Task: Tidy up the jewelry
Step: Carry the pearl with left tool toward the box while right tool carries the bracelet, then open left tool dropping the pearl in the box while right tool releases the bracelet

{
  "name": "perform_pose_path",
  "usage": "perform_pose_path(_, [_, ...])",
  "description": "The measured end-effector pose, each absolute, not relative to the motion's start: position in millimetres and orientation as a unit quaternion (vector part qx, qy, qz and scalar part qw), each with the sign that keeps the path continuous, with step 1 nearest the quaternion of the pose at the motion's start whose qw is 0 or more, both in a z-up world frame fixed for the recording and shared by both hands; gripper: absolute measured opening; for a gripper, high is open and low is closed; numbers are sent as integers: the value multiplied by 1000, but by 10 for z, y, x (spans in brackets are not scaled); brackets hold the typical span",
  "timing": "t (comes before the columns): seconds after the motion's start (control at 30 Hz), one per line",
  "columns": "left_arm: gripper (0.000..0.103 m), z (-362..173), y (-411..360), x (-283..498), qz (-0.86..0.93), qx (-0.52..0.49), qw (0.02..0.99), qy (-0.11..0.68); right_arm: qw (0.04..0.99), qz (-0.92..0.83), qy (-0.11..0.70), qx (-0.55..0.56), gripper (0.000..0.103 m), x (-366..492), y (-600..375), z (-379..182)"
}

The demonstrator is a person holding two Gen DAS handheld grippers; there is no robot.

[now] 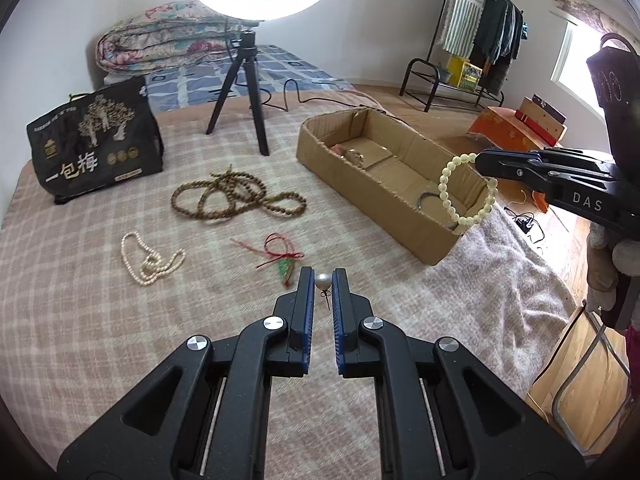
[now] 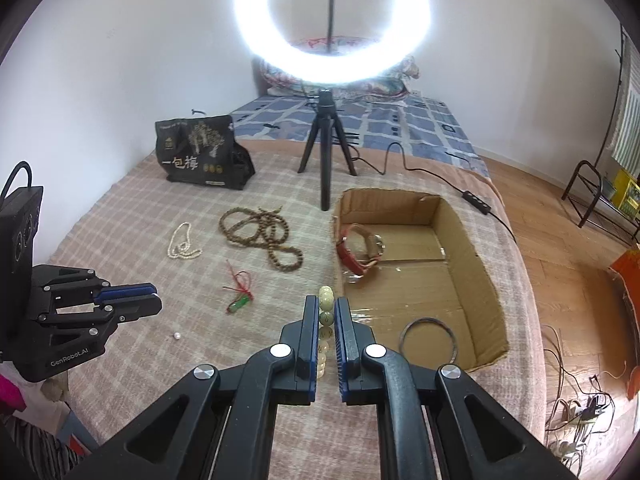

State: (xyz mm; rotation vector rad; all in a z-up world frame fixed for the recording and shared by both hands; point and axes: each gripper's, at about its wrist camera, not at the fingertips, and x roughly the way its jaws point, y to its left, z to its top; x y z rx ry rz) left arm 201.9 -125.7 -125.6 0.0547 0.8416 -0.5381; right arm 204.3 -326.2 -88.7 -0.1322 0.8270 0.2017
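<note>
Our left tongs stand slightly apart around a silvery pearl earring lying on the bed. Our right tongs are clamped on a cream beaded bracelet, hanging as a loop over the cardboard box, which holds a dark bangle and a red-strapped watch.

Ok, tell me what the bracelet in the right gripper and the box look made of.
Bracelet: smooth, glossy cream beads, possibly jade, bone or resin; the look leaves it open. Box: plain brown corrugated cardboard, matte, with rough torn edges and folded flaps.
</note>
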Motion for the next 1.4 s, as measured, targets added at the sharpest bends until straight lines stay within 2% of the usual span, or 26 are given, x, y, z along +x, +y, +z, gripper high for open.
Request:
perform_pose_path(0.77, [7, -1223, -2332, 2490, -311, 43, 866, 389, 914, 69, 396, -51, 5, 2565, -3937, -907])
perform_pose_path(1.4, [7, -1396, -2748, 2894, -319, 41, 861, 393, 909, 76, 408, -37, 5, 3189, -4104, -1170])
